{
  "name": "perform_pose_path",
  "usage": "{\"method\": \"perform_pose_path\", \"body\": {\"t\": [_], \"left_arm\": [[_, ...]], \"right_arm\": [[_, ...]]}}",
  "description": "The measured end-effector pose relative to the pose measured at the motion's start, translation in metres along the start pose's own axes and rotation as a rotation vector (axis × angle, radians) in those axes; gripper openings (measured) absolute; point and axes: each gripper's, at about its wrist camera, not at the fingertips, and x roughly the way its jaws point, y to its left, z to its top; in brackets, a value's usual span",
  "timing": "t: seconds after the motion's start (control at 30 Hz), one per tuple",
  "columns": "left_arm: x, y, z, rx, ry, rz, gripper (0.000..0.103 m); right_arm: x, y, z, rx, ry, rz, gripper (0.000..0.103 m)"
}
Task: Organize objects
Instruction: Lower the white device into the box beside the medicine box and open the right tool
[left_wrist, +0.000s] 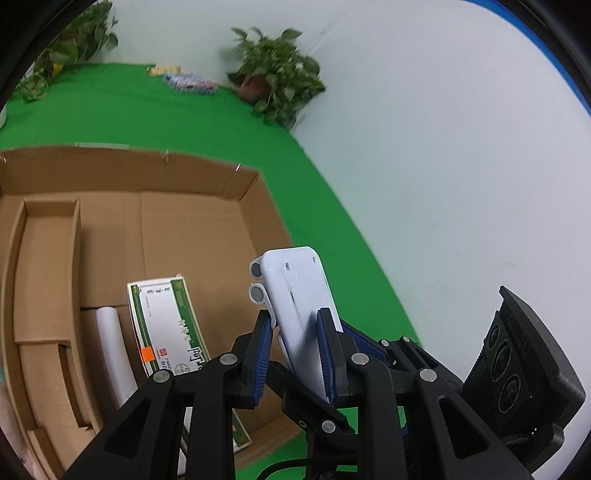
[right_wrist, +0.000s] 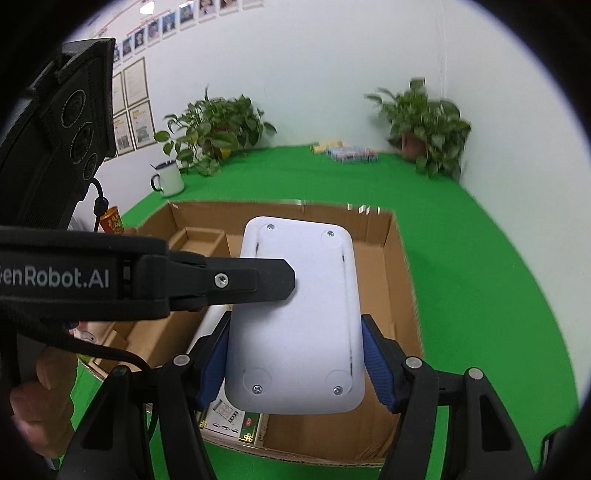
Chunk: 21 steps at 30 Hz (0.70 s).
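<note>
Green felt covers the tabletop (right_wrist: 461, 258) under white walls; potted plants stand in the far corners, one ahead and to the right of the right gripper (right_wrist: 424, 122), another ahead and to its left (right_wrist: 218, 129); framed papers hang on the wall at far left. An open cardboard box (right_wrist: 400, 258) sits directly below and ahead of both grippers, with smaller cardboard dividers (left_wrist: 48, 258) along its left side. Above the box, a white plastic device (right_wrist: 295, 317) with rounded corners and screws in its underside is held by both grippers at once. The right gripper (right_wrist: 295, 363) pinches it across its width, blue pads (right_wrist: 376, 369) pressed against each long edge; the left gripper (left_wrist: 295, 354) clamps it through its thickness, one black finger (right_wrist: 240, 282) lying across the white face in the right wrist view; two round sockets show on the device's edge in the left wrist view. Inside the box, below and left of the left gripper, lies a green-and-white carton (left_wrist: 166, 325) with an orange sticker, and just beside it a white tube (left_wrist: 114, 354). A white enamel mug (right_wrist: 168, 179) stands on the felt beyond the box's far left corner; a red-and-yellow can (right_wrist: 112, 219) sits nearer; small packets (right_wrist: 351, 151) lie by the far wall.
</note>
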Motion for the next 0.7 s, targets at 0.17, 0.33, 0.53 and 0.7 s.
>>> {"method": "perform_pose_path", "body": {"t": [0.17,0.33,0.53,0.7], "left_arm": [[0.032,0.024,-0.005,-0.038,0.062,0.013,0.022],[0.060,0.037,-0.009,-0.052,0.115,0.019,0.022],[0.078,0.046,-0.013,-0.068,0.153,0.041,0.021],[0.084,0.050,-0.014,-0.084,0.165,0.045,0.020]], "right_arm": [[0.027,-0.006,-0.012,0.022,0.068,0.019,0.064],[0.045,-0.016,-0.022,0.050,0.135,0.027,0.064],[0.061,-0.027,-0.029,0.082,0.207,0.051,0.064],[0.066,-0.029,-0.031,0.092,0.239,0.063,0.064]]}}
